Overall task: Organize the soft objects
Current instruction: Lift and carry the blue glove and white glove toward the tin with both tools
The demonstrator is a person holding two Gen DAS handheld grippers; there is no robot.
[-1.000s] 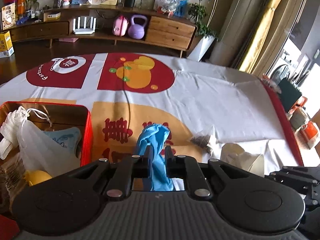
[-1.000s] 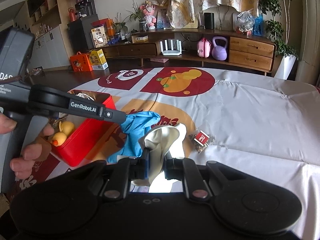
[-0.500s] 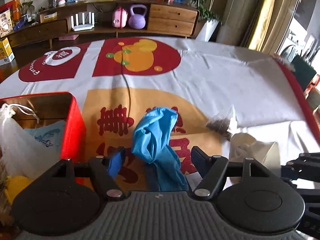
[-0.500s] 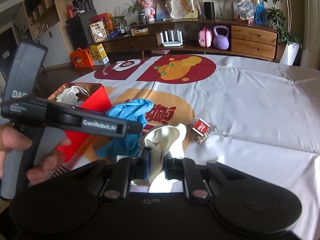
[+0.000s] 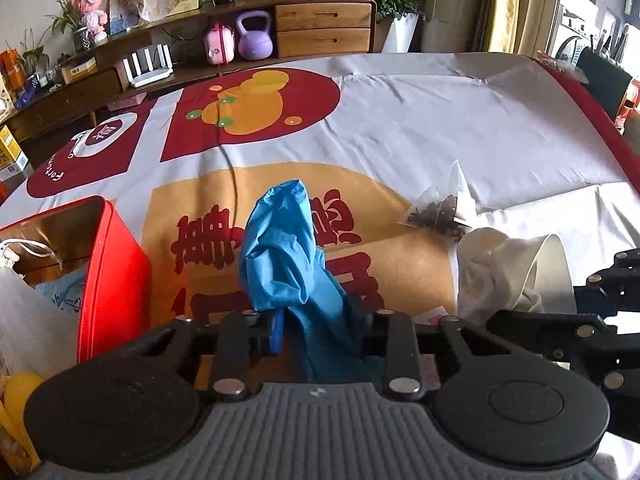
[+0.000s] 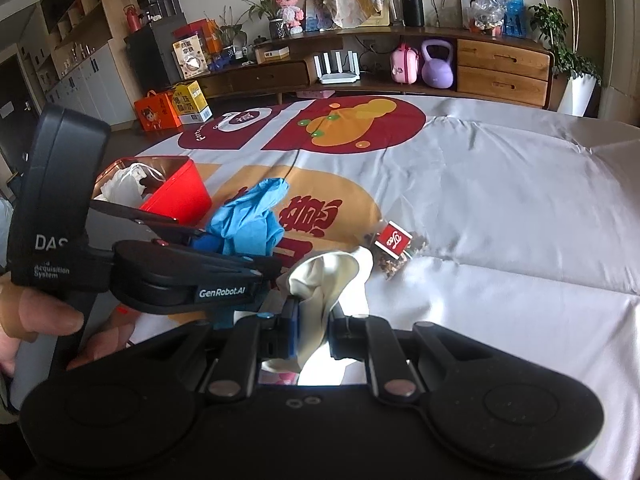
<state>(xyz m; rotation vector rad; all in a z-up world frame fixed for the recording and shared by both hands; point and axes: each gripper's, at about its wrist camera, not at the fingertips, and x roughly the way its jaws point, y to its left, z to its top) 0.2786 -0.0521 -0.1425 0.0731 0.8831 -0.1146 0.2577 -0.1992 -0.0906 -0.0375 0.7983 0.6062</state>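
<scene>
since the blue nitrile glove (image 5: 292, 252) stands bunched and upright directly in front of the left gripper (image 5: 322, 332), with its long axis running up and away from the jaws and its lower end hanging down between them, the coming move turns on that gripper carrying it toward its own left, where the red tin box (image 5: 114, 268) sits just beside it on the printed tablecloth (image 5: 420, 128); the left jaws are closing at this moment with the glove between them, and a gap shows on each side of the blue material, so the pads do not look pressed on it yet; the left gripper is plainly the nearer of the two to the box; the right gripper (image 6: 314, 328) is clamped on a cream-white glove (image 6: 326, 280), which rises out of its jaws, and it is further from the box, with the left gripper between; the box is open and already holds a white drawstring pouch (image 6: 124, 184), a pale blue packet (image 5: 60, 292) and something yellow (image 5: 18, 392) at the near edge that i cannot identify; a clear tea bag with a red tag (image 6: 396, 246) lies on the cloth just beyond the cream glove, apart from both grippers.
</scene>
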